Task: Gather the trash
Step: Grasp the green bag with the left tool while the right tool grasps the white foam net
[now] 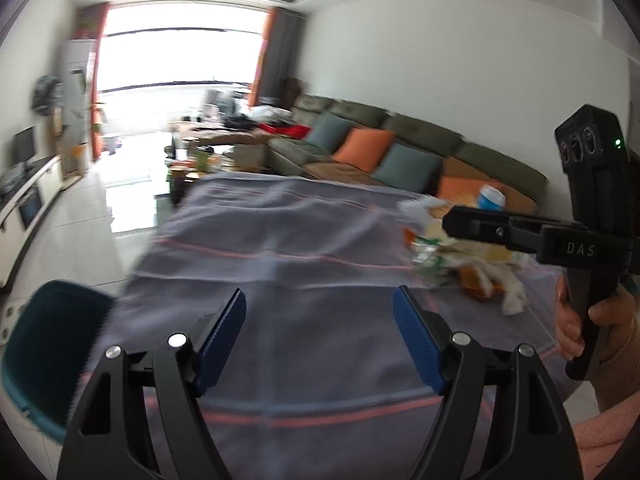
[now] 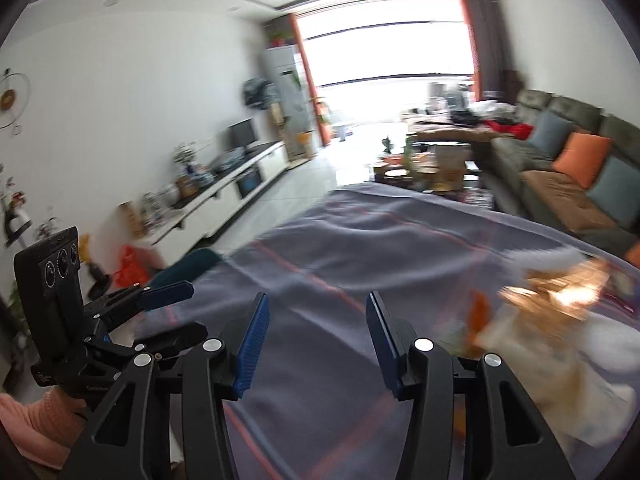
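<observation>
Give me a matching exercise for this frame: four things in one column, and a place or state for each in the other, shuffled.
Things:
1. left gripper
2. trash pile
3. teal bin
4. orange cushion

Places or states:
A. on the sofa
B. beside the table's left edge
C. open, nothing between the jaws
D. on the striped cloth, right side

Pairs: 1-C, 2-D, 3-B, 4-A

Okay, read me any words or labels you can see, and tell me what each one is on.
"DAS": white letters on the black body of the right tongs, seen from the left wrist.
Small white print on the left tongs' base, in the right wrist view: too blurred to read.
Trash pile wrappers: print unreadable.
</observation>
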Motion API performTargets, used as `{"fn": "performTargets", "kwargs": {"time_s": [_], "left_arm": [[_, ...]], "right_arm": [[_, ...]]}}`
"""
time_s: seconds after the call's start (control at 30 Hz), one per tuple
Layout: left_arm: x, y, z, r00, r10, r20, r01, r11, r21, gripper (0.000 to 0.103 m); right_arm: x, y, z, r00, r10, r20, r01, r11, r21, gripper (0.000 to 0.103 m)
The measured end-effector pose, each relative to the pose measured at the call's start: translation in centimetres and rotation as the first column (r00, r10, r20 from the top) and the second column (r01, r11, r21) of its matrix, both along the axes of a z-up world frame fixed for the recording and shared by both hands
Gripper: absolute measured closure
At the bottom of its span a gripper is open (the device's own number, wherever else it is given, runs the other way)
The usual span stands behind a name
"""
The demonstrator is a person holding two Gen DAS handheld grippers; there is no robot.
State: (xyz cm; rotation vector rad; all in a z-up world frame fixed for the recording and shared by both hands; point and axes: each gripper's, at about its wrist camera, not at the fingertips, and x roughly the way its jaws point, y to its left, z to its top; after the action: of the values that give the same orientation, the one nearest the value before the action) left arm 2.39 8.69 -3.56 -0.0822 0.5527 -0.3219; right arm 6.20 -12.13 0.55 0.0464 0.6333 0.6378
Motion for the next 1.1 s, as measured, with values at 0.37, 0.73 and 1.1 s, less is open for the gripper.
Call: {"fn": "performTargets", "kwargs": {"time_s": [0.37, 0.73, 1.1], "left_arm": [[5.0, -8.2, -1.1, 0.983, -0.166, -0.079, 0.168, 0.986, 0.014, 0.027], [8.8, -11.5, -1.8, 0.959, -0.228, -0.169, 0.236, 0.971, 0.027, 0.028], [12.5, -12.7, -3.8, 0.922, -0.241, -0.304, 0.25, 0.968, -0.008, 0.049]], "right_arm": [[-1.3, -11.1, 0.1, 0.956, -0.29, 0.047, 0.288, 0.956, 0.048, 0.05], [1.6, -18.1, -3.2, 0.912, -0.396, -0.106, 0.408, 0.901, 0.147, 0.033], [2.9, -18.7, -4.3, 0.922, -0.341, -0.182, 0.377, 0.898, 0.228, 0.059]]}}
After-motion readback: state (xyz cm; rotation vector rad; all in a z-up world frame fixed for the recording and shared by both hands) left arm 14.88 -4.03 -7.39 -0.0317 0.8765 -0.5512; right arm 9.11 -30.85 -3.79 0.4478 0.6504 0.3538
